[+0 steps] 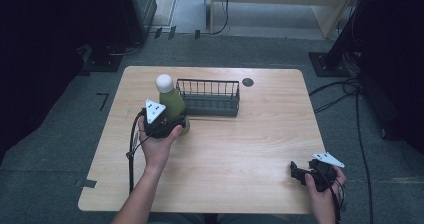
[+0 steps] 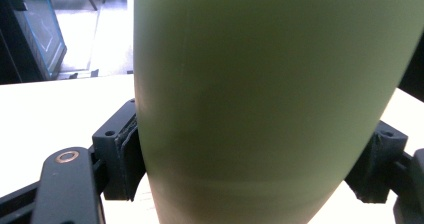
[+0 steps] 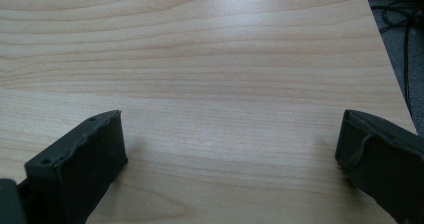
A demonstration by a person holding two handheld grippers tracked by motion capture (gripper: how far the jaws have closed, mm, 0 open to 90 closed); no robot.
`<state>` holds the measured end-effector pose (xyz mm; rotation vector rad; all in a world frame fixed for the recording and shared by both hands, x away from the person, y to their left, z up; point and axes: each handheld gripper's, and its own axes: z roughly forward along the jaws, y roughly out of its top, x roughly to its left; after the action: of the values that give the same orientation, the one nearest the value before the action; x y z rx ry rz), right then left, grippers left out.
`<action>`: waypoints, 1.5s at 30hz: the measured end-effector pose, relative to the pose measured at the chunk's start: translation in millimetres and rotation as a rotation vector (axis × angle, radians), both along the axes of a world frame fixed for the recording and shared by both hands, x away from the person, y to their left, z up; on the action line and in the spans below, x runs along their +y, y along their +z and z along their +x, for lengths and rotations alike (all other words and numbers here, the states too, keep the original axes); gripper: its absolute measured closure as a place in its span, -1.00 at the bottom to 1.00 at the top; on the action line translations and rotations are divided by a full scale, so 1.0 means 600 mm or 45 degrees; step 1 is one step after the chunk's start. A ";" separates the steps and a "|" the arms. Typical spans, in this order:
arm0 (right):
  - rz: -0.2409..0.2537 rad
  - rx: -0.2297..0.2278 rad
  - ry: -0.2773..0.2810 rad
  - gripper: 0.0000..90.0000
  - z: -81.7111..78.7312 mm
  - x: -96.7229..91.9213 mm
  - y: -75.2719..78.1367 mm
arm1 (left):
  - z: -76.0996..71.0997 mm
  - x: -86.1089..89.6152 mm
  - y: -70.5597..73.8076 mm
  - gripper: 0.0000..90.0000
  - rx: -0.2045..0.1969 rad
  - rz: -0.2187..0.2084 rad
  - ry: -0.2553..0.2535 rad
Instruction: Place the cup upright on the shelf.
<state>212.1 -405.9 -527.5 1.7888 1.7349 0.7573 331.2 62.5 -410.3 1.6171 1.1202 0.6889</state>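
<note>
1. Green bottle (image 1: pixel 172 105) is clamped by the left claw (image 1: pixel 172 125), at nine o'clock of the wire basket (image 1: pixel 210 98).
2. Wood tabletop (image 1: pixel 235 149) is faced by the right claw (image 1: pixel 299 173) at five o'clock, jaws apart, nothing held.

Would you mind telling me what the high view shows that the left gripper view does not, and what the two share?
The high view alone takes in the bottle's white cap, the wire basket just behind the bottle, and the right gripper, open near the table's front corner. The left gripper view alone reveals the pads pressing the bottle's sides. Both share the green bottle and the left gripper clamped on it.
</note>
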 end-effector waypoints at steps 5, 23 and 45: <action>0.000 0.000 0.000 -1.00 0.000 0.000 0.000 | 0.006 -0.004 0.012 -0.54 -0.016 -0.003 -0.002; -0.003 -0.001 0.008 -1.00 0.000 0.000 0.000 | 0.033 -0.016 0.058 -0.54 -0.089 -0.010 0.006; -0.002 -0.001 0.008 -1.00 0.000 0.000 0.000 | 0.077 -0.033 0.099 -0.54 -0.154 -0.016 0.017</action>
<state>212.2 -405.6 -527.5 1.7827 1.7410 0.7586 377.5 42.9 -351.1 1.5374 1.0463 0.7763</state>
